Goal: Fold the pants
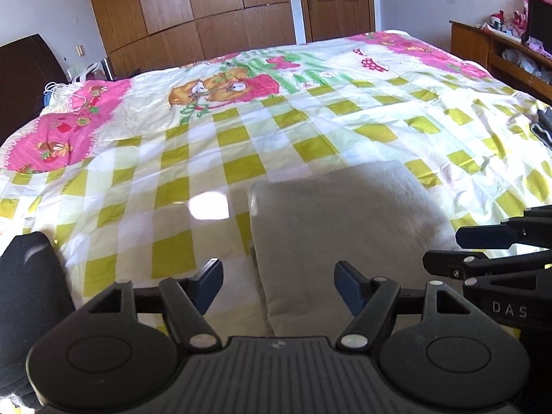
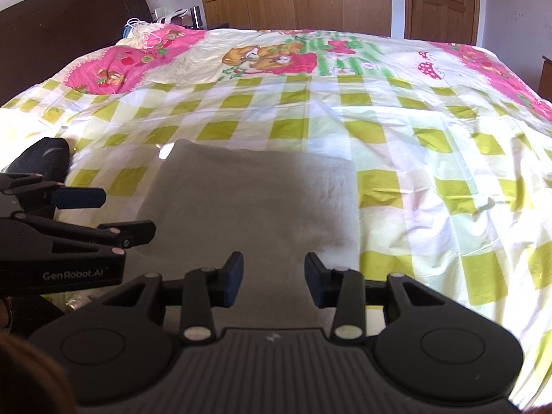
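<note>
The grey pants [image 1: 345,220] lie folded into a compact rectangle on the bed near its front edge; they also show in the right wrist view [image 2: 255,200]. My left gripper [image 1: 277,284] is open and empty, hovering just above the near left part of the folded pants. My right gripper [image 2: 274,277] is open and empty above the near right part of the pants. The right gripper shows at the right edge of the left wrist view [image 1: 483,241], and the left gripper shows at the left of the right wrist view [image 2: 86,207].
The bed carries a green-checked sheet [image 2: 414,158] with pink cartoon prints. A dark garment [image 1: 27,276] lies at the left; another dark item [image 1: 543,124] lies at the far right. A dark headboard [image 2: 69,24], wooden wardrobe [image 1: 193,10], door [image 1: 338,0] and a side desk [image 1: 500,51] surround the bed.
</note>
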`<action>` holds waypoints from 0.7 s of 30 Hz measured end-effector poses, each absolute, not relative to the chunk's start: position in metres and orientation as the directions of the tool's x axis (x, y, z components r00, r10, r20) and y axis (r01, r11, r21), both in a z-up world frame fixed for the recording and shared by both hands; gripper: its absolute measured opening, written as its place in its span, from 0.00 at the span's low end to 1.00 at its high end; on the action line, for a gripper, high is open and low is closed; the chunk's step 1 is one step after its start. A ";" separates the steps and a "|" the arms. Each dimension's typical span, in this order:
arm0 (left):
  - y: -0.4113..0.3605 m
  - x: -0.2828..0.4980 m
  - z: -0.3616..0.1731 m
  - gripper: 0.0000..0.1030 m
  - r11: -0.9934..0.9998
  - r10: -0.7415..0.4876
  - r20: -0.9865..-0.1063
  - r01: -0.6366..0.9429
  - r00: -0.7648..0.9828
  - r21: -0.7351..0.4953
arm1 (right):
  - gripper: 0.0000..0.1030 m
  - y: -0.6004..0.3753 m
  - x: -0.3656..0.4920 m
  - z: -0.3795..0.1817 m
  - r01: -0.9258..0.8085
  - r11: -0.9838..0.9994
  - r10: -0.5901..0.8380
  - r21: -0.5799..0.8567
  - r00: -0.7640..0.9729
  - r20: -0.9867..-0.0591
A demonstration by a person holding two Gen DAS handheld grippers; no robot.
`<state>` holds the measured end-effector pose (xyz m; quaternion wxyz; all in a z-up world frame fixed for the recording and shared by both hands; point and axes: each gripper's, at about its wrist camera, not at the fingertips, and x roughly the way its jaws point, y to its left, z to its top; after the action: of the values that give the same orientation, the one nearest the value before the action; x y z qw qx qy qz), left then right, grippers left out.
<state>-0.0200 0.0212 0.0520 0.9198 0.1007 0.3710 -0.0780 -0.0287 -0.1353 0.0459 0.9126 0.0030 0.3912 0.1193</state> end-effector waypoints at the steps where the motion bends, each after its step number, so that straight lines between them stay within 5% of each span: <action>1: 0.020 -0.022 0.056 0.84 0.968 -0.065 -0.688 0.213 0.723 0.132 | 0.39 -0.135 -0.031 0.049 -0.213 0.972 0.217 0.095 0.674 -0.706; 4: 0.016 -0.030 0.063 0.91 0.967 -0.047 -0.671 0.201 0.740 0.154 | 0.39 -0.135 -0.039 0.058 -0.205 0.973 0.219 0.103 0.692 -0.688; 21: 0.008 -0.059 0.065 0.95 0.984 -0.051 -0.677 0.154 0.734 0.093 | 0.39 -0.143 -0.067 0.070 -0.157 0.983 0.177 0.092 0.720 -0.671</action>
<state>-0.0593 0.0076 0.0647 0.9285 0.0717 0.3602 -0.0553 -0.0674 -0.1427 0.0701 0.9273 0.0141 0.3631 0.0901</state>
